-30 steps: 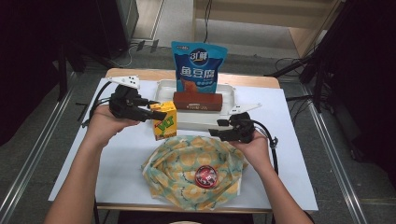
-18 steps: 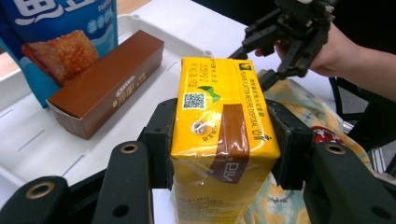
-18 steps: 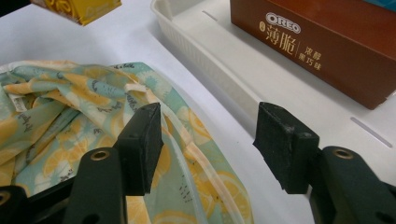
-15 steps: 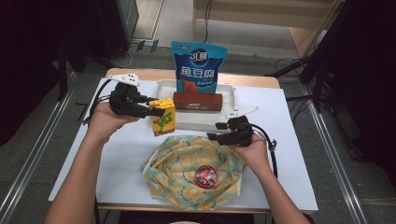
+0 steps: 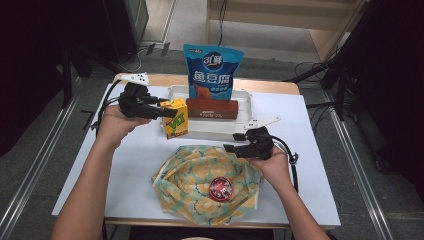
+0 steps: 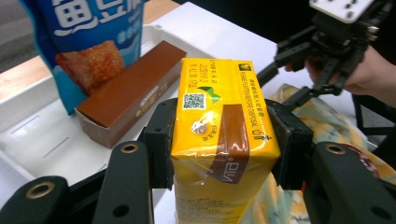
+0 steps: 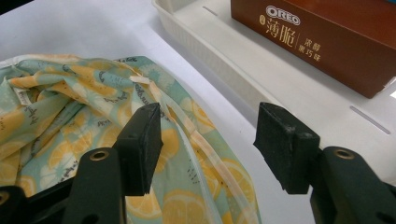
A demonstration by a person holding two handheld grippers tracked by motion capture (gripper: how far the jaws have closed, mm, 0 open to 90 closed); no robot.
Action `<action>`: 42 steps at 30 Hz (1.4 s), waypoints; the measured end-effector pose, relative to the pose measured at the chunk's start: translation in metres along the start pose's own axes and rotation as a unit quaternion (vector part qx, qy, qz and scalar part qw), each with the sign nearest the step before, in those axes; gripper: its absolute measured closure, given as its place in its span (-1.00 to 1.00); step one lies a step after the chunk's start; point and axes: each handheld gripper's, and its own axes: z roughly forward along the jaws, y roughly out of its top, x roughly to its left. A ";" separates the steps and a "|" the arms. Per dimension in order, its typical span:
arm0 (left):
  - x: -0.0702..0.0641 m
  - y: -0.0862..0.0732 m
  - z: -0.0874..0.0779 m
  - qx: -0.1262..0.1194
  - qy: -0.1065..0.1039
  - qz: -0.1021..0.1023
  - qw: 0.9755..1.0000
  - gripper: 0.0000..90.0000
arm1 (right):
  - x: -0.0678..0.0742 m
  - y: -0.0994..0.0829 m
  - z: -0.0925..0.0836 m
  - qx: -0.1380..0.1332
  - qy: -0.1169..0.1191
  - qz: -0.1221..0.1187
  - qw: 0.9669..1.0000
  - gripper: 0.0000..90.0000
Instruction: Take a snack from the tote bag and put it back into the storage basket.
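Note:
A yellow drink carton (image 5: 175, 120) is upright between the pads of my left gripper (image 5: 171, 111), just in front of the white tray's (image 5: 220, 132) left end. In the left gripper view both pads press on the sides of the carton (image 6: 219, 116), so the left gripper (image 6: 224, 140) is shut on it. My right gripper (image 5: 231, 148) is open over the far right edge of a lemon-print cloth bag (image 5: 192, 172). In the right gripper view nothing sits between the pads of the right gripper (image 7: 208, 140), and the cloth bag (image 7: 70, 107) lies below them.
In the tray a brown Oreo box (image 5: 212, 108) lies in front of an upright blue snack pouch (image 5: 212, 70). A round red item (image 5: 220, 188) rests on the cloth. The white table (image 5: 310, 150) has bare room at its right and left sides.
My left gripper has carried the carton a little farther away, toward the tray. The right hand has stayed almost where it was, with its jaws still apart.

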 end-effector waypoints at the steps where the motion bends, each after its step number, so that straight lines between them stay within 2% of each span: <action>1: 0.002 -0.001 0.001 -0.002 0.003 -0.004 1.000 0.14 | 0.000 0.000 0.000 0.000 0.000 0.002 1.000 -0.07; 4: 0.009 -0.002 0.003 -0.006 0.021 -0.004 1.000 0.14 | 0.001 -0.002 -0.001 0.000 -0.001 0.002 1.000 -0.07; 8: 0.013 -0.002 0.008 -0.008 0.017 -0.007 1.000 0.14 | 0.003 -0.004 -0.003 0.002 -0.001 0.004 1.000 -0.07; 14: 0.016 -0.002 0.015 -0.006 0.033 0.001 0.999 0.14 | 0.004 -0.007 -0.004 0.002 -0.005 0.003 1.000 -0.07; 23: 0.027 -0.007 0.024 0.001 0.045 -0.009 0.999 0.15 | 0.007 -0.008 -0.004 0.007 -0.007 -0.004 1.000 -0.07; 26: 0.030 -0.008 0.026 -0.006 0.051 -0.011 0.999 0.15 | 0.008 -0.009 -0.004 0.007 -0.009 -0.004 1.000 -0.07; 28: 0.032 -0.010 0.027 -0.012 0.058 -0.006 0.998 0.15 | 0.007 -0.010 -0.005 0.008 -0.009 -0.004 1.000 -0.07; 33: 0.039 -0.014 0.032 -0.026 0.063 -0.006 0.998 0.15 | 0.007 -0.012 -0.006 0.006 -0.009 -0.003 1.000 -0.07; 36: 0.042 -0.015 0.035 -0.024 0.072 -0.002 0.997 0.15 | 0.007 -0.012 -0.007 0.007 -0.012 -0.001 1.000 -0.07; 42: 0.048 -0.019 0.042 -0.016 0.075 -0.007 0.997 0.15 | 0.007 -0.013 -0.009 0.005 -0.013 0.000 1.000 -0.07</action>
